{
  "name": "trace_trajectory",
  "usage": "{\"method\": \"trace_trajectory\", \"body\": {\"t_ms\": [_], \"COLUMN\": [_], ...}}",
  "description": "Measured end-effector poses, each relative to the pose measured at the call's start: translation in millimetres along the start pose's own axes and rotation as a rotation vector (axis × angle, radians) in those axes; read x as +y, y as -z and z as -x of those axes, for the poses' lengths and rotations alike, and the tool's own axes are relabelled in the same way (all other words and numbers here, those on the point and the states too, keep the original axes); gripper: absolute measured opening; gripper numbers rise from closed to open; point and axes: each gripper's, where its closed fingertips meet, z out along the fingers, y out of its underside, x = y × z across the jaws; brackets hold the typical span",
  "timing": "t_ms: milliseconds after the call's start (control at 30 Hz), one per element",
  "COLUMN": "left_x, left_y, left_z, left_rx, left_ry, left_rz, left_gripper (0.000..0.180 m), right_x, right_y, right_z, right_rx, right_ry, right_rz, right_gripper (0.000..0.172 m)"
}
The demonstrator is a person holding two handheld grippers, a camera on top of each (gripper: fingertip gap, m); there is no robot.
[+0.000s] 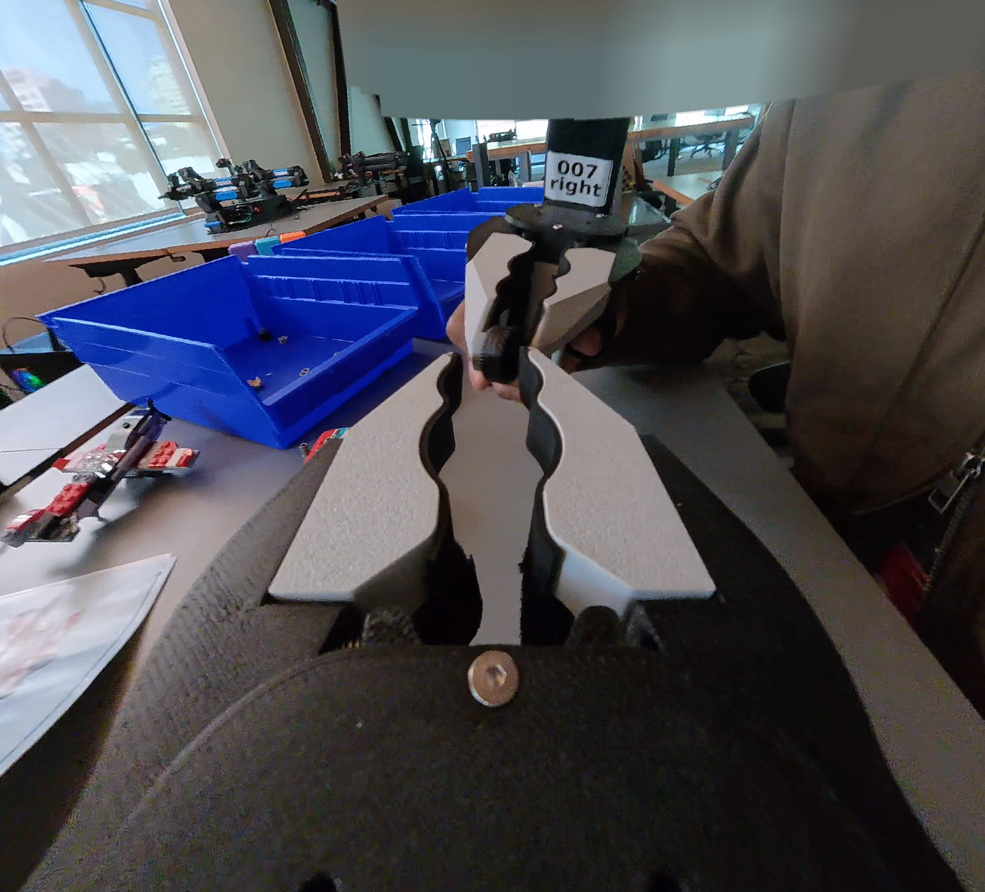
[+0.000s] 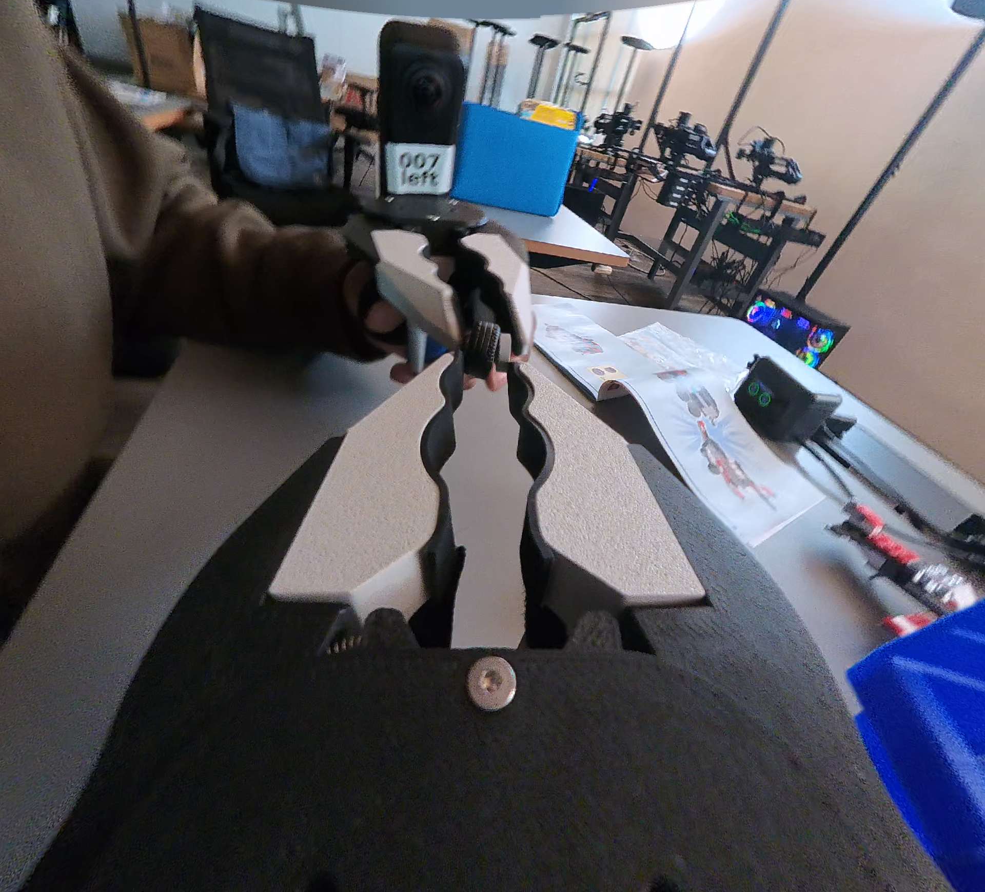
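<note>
The two grippers face each other above the grey table [image 1: 655, 402], tips meeting at a small black toy wheel [image 1: 493, 352]. In the right wrist view the wheel [image 2: 482, 341] shows edge-on, with a grey hub [image 2: 507, 349] on its right side. My right gripper [image 2: 484, 368] is shut on the wheel at the very tips of its pads. My left gripper [image 1: 490, 360] stands around the same wheel with its jaws a little wider. A slit shows between its left pad [image 1: 453, 376] and the tyre, so it is open. A person's hands hold both grippers.
A row of blue bins [image 1: 176, 360] stands on the left, the nearest holding a few small parts. A red and grey brick model [image 1: 101, 472] and a sheet [image 1: 64, 626] lie beside it. An open booklet [image 2: 693, 418], a black box [image 2: 778, 402] and brick parts [image 2: 895, 557] lie on the right.
</note>
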Motion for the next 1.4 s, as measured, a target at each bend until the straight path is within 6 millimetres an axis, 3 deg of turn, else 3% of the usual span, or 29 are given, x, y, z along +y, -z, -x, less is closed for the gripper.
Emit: {"method": "trace_trajectory", "body": {"t_ms": [233, 1000, 1400], "left_x": [2, -11, -11], "left_y": [0, -2, -2], "left_z": [-13, -24, -38], "left_rx": [0.041, -0.016, 0.061], "left_ry": [-0.099, -0.269, -0.271], "left_rz": [0.021, -0.118, -0.127], "left_gripper": [0.018, 0.014, 0.014], "right_x": [2, -2, -7], "right_y": [2, 4, 6], "right_z": [14, 26, 40], "right_rx": [-0.037, -0.024, -0.055], "right_ry": [0.18, 0.27, 0.345], "right_rz": [0.035, -0.042, -0.089], "right_gripper": [0.016, 0.017, 0.016]}}
